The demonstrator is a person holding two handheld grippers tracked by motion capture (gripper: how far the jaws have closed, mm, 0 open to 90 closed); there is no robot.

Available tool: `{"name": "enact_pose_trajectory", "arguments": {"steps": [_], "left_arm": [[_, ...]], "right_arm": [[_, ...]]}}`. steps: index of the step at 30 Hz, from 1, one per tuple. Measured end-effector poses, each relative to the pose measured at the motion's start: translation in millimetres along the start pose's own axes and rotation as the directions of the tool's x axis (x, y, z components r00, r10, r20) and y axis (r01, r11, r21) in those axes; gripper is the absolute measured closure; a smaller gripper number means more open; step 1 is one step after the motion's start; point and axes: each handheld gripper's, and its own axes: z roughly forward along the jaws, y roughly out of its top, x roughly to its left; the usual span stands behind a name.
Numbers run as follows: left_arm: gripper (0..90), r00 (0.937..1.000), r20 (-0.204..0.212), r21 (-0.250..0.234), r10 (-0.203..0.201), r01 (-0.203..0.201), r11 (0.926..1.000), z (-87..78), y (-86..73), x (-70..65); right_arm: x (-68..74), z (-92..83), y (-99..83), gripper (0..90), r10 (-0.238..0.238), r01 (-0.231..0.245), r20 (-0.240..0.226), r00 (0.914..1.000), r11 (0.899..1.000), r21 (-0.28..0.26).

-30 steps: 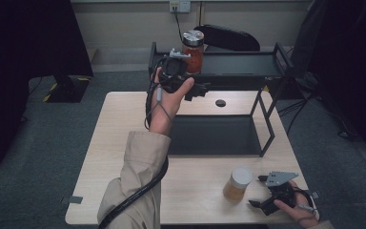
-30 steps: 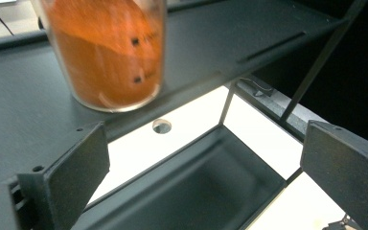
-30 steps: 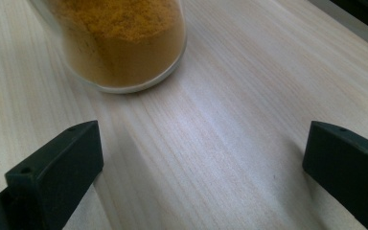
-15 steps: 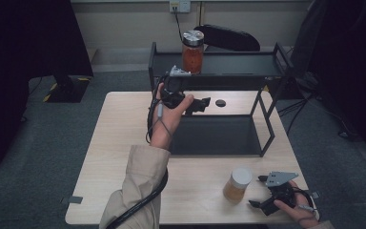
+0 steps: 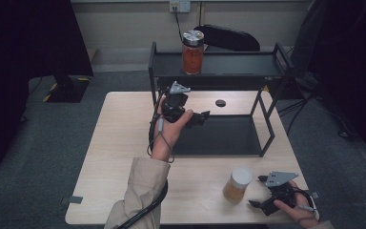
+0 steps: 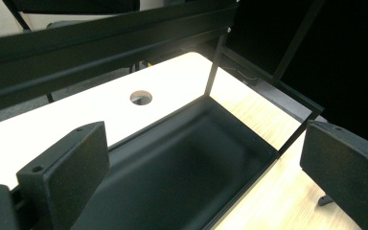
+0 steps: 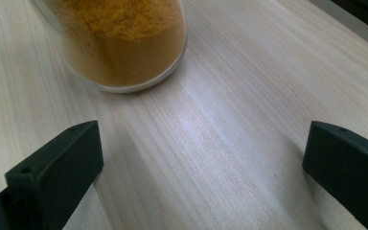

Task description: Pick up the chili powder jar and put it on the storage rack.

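A pale wood-grain bench [image 5: 124,157] carries a black metal rack [image 5: 267,71]; a glass jar of red contents [image 5: 192,52] stands on its top shelf, upper centre. The left gripper [image 5: 198,117], jaws wide apart and empty, hangs mid-frame over the rack's dark lower tray [image 6: 182,163]. The right gripper [image 5: 257,191], also spread and empty, rests lower right just beside a round jar of orange powder [image 7: 124,43].

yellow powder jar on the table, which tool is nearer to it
Right. The right tool sits open on the table just beside the yellow powder jar, not touching it. The left tool is held up farther off, by the black rack.

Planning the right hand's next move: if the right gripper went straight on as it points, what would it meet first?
Probably the jar of orange powder, standing on the table just ahead of the open right gripper, slightly left of centre.
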Motion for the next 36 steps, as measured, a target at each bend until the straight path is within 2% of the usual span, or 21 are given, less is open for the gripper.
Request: {"name": "enact_pose_trajectory", "arguments": {"steps": [14, 20, 26, 36], "left_arm": [[2.2, 0.9996, 0.025, 0.011, 0.008, -0.008, 0.9999, 12.2, -37.1, 6.8], [2.2, 0.9998, 0.016, 0.033, 0.014, -0.014, 0.9994, 16.8, -52.7, 5.7], [2.3, 0.9998, 0.014, 0.039, -0.010, 0.009, 0.9992, 19.4, -70.0, 8.1], [2.2, 0.9999, 0.004, 0.077, 0.016, -0.016, 0.9969, 20.7, -91.0, 6.0]], "right_arm": [[0.1, 0.0, -0.1, 0.0, 0.000, 0.000, 0.000, 1.0000, 1.000, 0.000], [0.1, 0.0, -0.1, 0.0, 0.001, -0.001, 0.000, 1.0000, 1.000, -0.001], [0.1, 0.0, 0.0, 0.0, 0.000, 0.000, 0.000, 1.0000, 1.000, 0.000], [0.1, 0.0, 0.0, 0.0, 0.000, 0.000, 0.000, 1.0000, 1.000, 0.000]]}}
